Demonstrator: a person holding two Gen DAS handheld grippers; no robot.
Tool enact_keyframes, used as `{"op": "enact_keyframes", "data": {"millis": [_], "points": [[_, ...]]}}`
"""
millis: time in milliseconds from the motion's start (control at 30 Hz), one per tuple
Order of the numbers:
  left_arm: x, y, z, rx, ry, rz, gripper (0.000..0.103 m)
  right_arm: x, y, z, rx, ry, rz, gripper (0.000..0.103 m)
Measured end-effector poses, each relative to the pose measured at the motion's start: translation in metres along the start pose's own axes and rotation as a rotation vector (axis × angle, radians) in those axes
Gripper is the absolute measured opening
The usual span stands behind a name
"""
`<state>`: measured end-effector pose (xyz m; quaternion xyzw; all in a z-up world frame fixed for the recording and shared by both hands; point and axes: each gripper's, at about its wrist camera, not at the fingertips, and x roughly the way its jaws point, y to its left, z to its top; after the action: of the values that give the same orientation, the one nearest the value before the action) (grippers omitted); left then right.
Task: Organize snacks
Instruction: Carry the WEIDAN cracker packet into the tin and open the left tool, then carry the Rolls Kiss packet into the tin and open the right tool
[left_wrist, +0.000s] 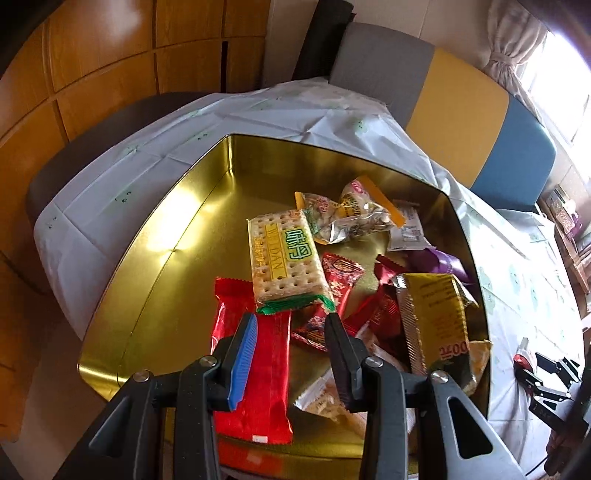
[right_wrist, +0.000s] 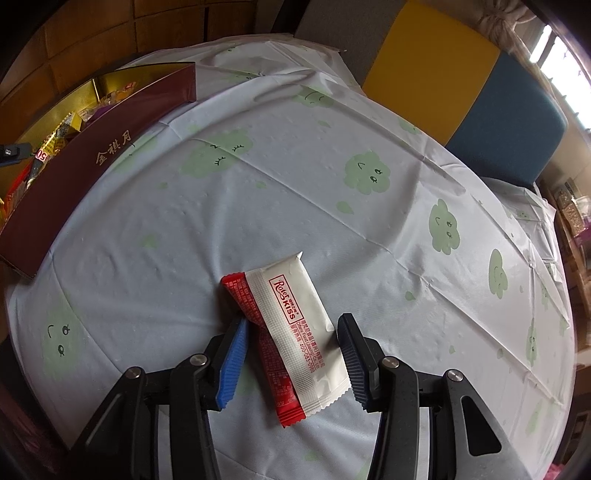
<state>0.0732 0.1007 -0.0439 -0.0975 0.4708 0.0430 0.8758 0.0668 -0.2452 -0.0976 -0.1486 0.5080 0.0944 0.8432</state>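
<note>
In the left wrist view a gold tin (left_wrist: 155, 236) holds several snacks: a cracker pack (left_wrist: 284, 258), nut bags (left_wrist: 354, 214), a gold pouch (left_wrist: 436, 317) and a long red packet (left_wrist: 266, 373). My left gripper (left_wrist: 291, 332) hangs open just above that red packet, which lies flat with its far end under the cracker pack. In the right wrist view a white and red packet (right_wrist: 295, 325) rests on the tablecloth. My right gripper (right_wrist: 291, 328) is shut on it, both pads against its long edges. The tin's dark red wall (right_wrist: 110, 136) is at the upper left.
The table wears a pale cloth (right_wrist: 332, 166) printed with green clouds. A bench with grey, yellow and blue cushions (left_wrist: 461, 110) runs along the far side, with wooden cabinets (left_wrist: 92, 74) beyond on the left. The right gripper (left_wrist: 543, 376) shows at the left wrist view's right edge.
</note>
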Motion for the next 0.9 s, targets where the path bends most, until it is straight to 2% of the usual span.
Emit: {"op": "enact_keyframes", "data": {"millis": [333, 533, 900], "points": [[-0.019, -0.007, -0.008, 0.031, -0.052, 0.019, 0.038, -0.002, 0.002, -0.002, -0.004, -0.009, -0.002, 0.045], [-0.029, -0.005, -0.012, 0.049, -0.092, 0.043, 0.038, -0.001, -0.003, -0.002, 0.029, -0.006, 0.027, 0.044], [-0.036, 0.001, -0.016, 0.049, -0.107, 0.035, 0.038, 0.000, -0.007, -0.003, 0.056, -0.012, 0.057, 0.044]]}}
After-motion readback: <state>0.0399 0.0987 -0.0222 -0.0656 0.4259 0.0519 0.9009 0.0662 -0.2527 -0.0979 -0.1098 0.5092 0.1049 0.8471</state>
